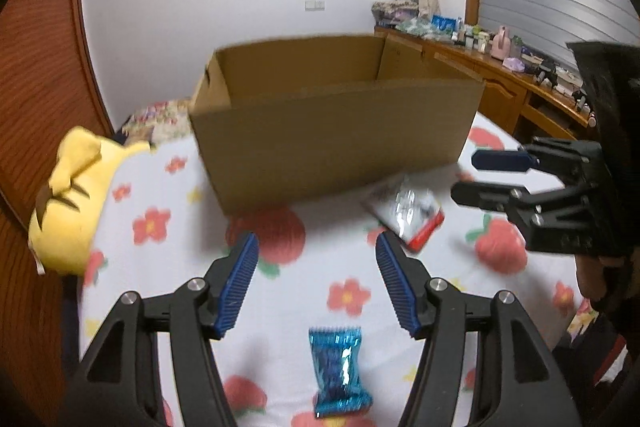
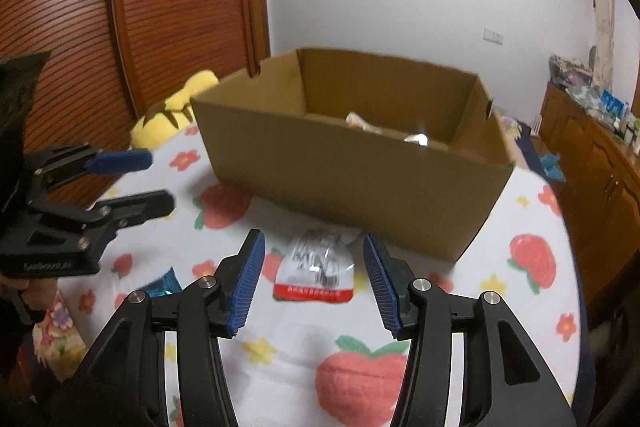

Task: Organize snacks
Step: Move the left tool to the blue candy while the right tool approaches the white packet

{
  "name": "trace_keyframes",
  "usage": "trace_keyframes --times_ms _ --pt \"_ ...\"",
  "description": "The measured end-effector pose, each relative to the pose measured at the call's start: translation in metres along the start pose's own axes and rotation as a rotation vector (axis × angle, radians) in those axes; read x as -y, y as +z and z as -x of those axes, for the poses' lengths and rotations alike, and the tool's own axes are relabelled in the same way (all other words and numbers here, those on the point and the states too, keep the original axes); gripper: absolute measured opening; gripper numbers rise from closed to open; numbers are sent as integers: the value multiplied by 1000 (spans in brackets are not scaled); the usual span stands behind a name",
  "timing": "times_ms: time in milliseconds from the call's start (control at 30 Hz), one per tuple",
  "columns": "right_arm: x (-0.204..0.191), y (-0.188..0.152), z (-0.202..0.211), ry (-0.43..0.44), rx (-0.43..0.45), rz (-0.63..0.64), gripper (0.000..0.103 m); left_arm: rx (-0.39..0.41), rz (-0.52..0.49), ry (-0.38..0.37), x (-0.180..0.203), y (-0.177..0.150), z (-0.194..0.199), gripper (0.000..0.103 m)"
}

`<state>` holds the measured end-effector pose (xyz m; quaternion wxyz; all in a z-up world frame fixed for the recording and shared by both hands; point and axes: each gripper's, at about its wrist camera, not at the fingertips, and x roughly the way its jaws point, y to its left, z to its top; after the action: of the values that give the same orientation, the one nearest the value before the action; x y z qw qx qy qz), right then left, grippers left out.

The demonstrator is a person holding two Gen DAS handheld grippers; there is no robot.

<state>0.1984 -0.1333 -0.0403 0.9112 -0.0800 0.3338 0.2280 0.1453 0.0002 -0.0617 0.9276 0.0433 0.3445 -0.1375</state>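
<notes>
Lying flat on the flowered sheet (image 2: 460, 291) of the bed, a white snack packet with a red band (image 2: 318, 269) rests just in front of the cardboard box (image 2: 360, 171), and in the right wrist view it sits ahead of and between the two blue-padded fingers (image 2: 248, 279) of the right gripper (image 2: 314, 285), which are spread wide and hold nothing; the packet touches neither pad; a blue foil snack (image 1: 339, 371) lies nearer the camera in the left wrist view, below and between the fingers (image 1: 238, 285) of the left gripper (image 1: 318, 285), which are likewise parted and empty, the foil lying short of the pad tips; the same white packet (image 1: 404, 215) shows beyond the left gripper's right finger, close to the box's front wall (image 1: 332, 139); inside the box some pale wrapped items (image 2: 414, 138) are partly visible, too blurred to name; a yellow plush toy (image 1: 76, 203) rests at the bed's left edge, beside a reddish wooden slatted door (image 2: 80, 27); a wooden dresser (image 1: 500, 83) crowded with small bottles stands well apart at the right.
</notes>
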Motion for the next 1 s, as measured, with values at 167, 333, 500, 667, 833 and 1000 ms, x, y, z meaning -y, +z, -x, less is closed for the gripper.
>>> trace_keyframes --times_ms 167,333,500,667,833,1000 --pt "-1 -9 -32 3 -77 -3 55 -51 21 -12 -4 -25 -11 62" --pt "0 -11 -58 -11 -133 -3 61 -75 27 -23 -2 -40 -13 62" --pt "4 -8 -78 -17 -177 -16 65 -86 43 -34 -3 -50 -10 62" --pt "2 -6 -86 -25 -198 2 66 -97 61 -37 -5 -58 -8 63" --pt "-1 -6 -92 -42 -215 17 67 -99 65 -44 -4 -62 -5 63" --pt "-4 -4 -96 -56 -220 44 66 -111 58 -46 0 -65 -6 63"
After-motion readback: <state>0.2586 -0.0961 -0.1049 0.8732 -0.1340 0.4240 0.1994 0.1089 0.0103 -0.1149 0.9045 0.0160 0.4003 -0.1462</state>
